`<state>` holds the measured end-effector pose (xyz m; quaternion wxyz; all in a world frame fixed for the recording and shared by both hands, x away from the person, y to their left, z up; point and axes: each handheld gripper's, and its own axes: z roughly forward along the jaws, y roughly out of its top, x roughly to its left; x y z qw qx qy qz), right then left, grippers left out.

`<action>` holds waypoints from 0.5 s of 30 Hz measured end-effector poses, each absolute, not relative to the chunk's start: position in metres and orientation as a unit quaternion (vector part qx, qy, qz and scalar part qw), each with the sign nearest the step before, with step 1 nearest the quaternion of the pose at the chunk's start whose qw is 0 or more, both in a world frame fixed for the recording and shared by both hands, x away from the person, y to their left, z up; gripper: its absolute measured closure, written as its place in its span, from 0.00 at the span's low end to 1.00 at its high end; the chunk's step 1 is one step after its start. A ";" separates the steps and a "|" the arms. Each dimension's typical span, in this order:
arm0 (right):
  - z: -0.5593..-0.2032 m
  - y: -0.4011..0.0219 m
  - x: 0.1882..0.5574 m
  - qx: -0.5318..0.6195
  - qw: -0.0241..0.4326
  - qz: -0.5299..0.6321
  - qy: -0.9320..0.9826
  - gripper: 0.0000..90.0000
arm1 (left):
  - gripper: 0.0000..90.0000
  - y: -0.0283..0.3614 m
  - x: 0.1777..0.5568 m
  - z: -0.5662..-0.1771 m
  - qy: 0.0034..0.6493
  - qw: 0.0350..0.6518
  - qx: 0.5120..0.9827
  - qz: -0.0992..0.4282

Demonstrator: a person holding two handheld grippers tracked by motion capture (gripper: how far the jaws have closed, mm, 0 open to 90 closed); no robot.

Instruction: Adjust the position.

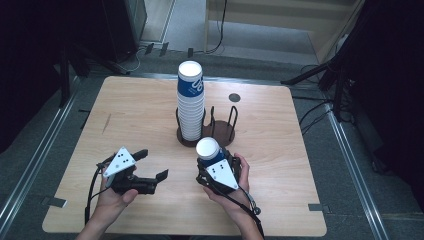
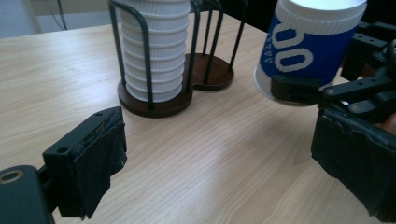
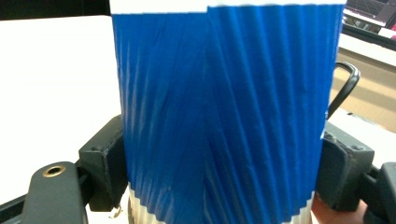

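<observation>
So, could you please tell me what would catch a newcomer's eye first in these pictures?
The tall stack of white ribbed paper cups, topped by a blue-sleeved one, stands in a dark wire-and-wood cup holder at the middle of the light wooden table. Just in front of it, the right gripper clamps a single blue-sleeved white paper cup between its jaws. The left gripper rests nearby with its jaws open and empty.

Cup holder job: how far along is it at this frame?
Done: one slot of the wire holder carries a tall cup stack. In hand: the right gripper is shut on a single blue cup, off the table. The left gripper is open, holding nothing. Left: the second slot has no cups; probably this cup goes there.
</observation>
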<state>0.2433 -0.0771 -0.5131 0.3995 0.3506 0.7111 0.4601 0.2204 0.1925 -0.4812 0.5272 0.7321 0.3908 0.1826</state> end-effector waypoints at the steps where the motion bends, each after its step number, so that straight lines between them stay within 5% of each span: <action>1: -0.514 -0.076 0.243 0.349 0.401 0.459 0.712 0.21 | 0.05 0.192 0.220 -0.481 0.388 0.528 0.733 0.182; 15: -0.520 -0.065 0.237 0.303 0.446 0.430 0.724 0.21 | 0.07 0.188 0.220 -0.480 0.378 0.536 0.736 0.169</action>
